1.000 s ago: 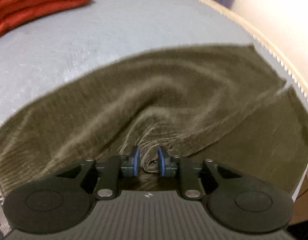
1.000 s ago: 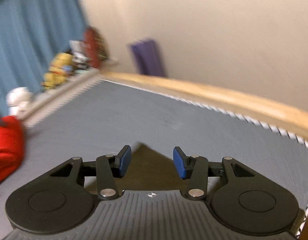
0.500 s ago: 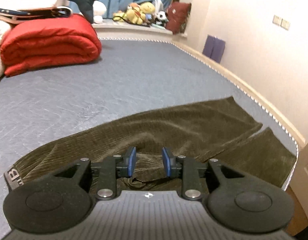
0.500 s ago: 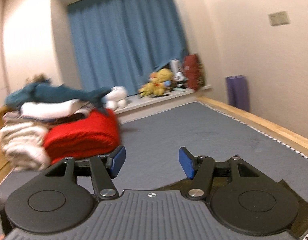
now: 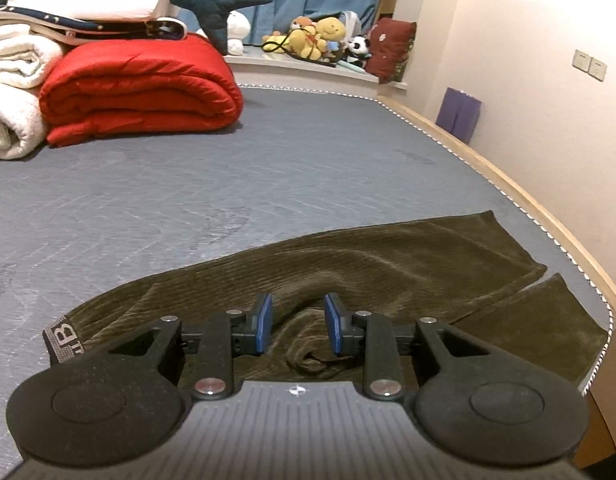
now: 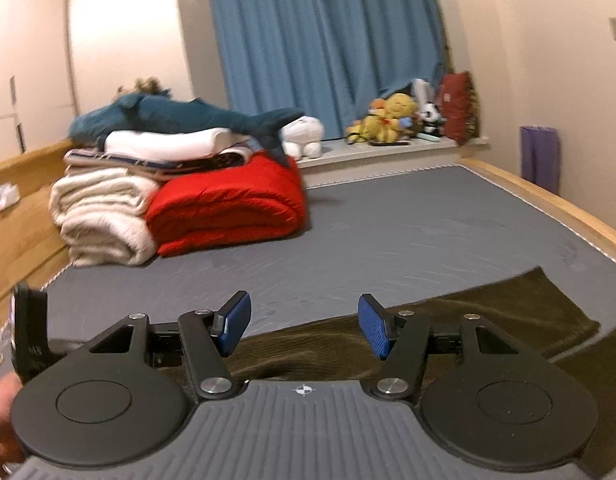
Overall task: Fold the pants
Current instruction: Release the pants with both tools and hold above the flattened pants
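Left gripper (image 5: 298, 327) now sits with jaws apart and nothing between them; a second ago they were pinched on a bunched ridge of the pants (image 5: 387, 264). That fabric is dropped and lies as a rumpled hump just ahead of and below the fingertips. Both cameras have tipped up from the cloth to the room, so both tools look lifted clear. Right gripper (image 6: 304, 328) is wide open, holding nothing, as before.

Reads as one fold laid down and released: the pants lie on the mat (image 5: 268, 184), one leg over the other, hems offset to the right. Next grasp not yet begun.

Hard to tell: the near edge of the pants is hidden under both gripper bodies; the waistband (image 5: 64, 338) at left is partly cut off; the right view is motion-blurred.
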Motion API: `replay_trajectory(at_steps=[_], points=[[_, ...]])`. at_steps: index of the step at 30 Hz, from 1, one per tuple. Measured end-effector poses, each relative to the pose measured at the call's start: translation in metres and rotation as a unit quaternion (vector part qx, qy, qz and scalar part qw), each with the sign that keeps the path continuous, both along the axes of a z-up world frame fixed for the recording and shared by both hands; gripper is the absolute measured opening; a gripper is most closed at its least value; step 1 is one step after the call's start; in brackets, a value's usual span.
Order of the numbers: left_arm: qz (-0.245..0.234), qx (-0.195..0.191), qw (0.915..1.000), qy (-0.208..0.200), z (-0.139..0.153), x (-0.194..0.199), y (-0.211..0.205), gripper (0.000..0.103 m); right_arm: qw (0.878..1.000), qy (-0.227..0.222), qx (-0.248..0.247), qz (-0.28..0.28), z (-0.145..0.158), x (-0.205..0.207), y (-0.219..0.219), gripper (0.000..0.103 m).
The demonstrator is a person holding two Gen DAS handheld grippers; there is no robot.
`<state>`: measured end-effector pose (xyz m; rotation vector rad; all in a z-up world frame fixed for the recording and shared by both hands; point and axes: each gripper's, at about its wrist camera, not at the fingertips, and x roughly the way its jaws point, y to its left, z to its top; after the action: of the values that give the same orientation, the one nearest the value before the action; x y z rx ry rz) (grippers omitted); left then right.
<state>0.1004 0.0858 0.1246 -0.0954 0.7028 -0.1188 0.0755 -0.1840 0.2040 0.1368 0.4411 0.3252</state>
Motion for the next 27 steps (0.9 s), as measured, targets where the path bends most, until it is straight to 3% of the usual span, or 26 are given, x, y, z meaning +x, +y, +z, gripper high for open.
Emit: replay_trajectory(at_steps=[9, 18, 27], points=[[0.005, 0.025, 0.9996, 0.009, -0.013, 0.017, -0.008, 0.032, 0.999, -0.041, -0.011, 0.027, -0.036, 0.055, 0.013, 0.062], [-0.003, 0.032, 0.9992, 0.024, -0.028, 0.036, -0.011, 0.030, 0.998, 0.002, -0.033, 0.051, -0.061, 0.073, 0.019, 0.062], [0.012, 0.017, 0.9996, 0.018, -0.026, 0.043, -0.001, 0.030, 1.000, -0.003, -0.013, -0.001, -0.054, 0.079, -0.018, 0.062]])
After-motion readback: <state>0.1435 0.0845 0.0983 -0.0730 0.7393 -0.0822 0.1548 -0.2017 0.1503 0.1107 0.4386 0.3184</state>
